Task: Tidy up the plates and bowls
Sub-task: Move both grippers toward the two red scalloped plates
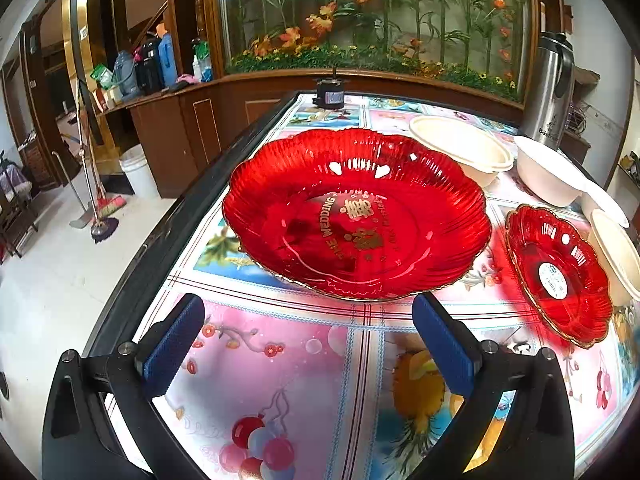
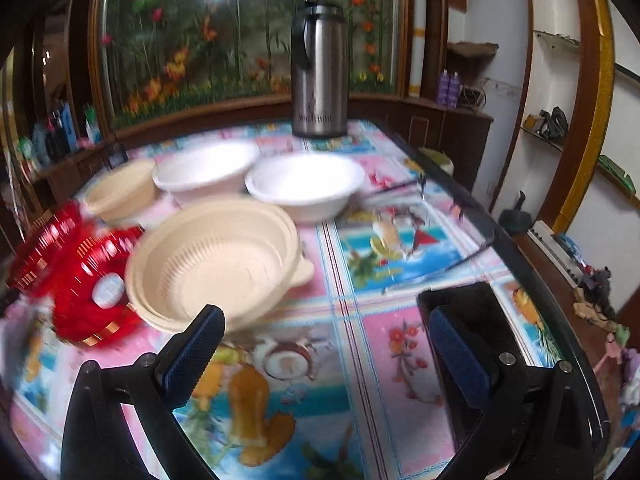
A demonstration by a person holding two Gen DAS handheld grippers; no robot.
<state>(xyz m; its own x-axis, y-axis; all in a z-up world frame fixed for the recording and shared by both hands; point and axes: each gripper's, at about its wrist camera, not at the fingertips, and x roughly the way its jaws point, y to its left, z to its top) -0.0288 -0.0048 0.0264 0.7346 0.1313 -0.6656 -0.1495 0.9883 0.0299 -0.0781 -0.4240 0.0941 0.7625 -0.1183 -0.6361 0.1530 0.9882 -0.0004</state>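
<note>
A large red scalloped glass plate (image 1: 356, 216) with gold lettering lies on the table straight ahead of my left gripper (image 1: 308, 312), which is open and empty just short of its near rim. A smaller red plate (image 1: 560, 276) lies to its right, with cream bowls (image 1: 460, 148) and white bowls (image 1: 548, 172) behind. In the blurred right wrist view, my right gripper (image 2: 324, 320) is open and empty near a stack of cream bowls (image 2: 216, 256). Two white bowls (image 2: 304, 184) and another cream bowl (image 2: 120, 192) sit farther back; the small red plate (image 2: 80, 268) is at left.
A steel thermos jug (image 2: 320, 68) stands at the table's far end. A small black device (image 1: 330, 94) sits at the far edge. The table (image 1: 280, 360) has a colourful patterned cloth and dark edges. Mops and a white bucket (image 1: 138, 172) stand on the floor at left.
</note>
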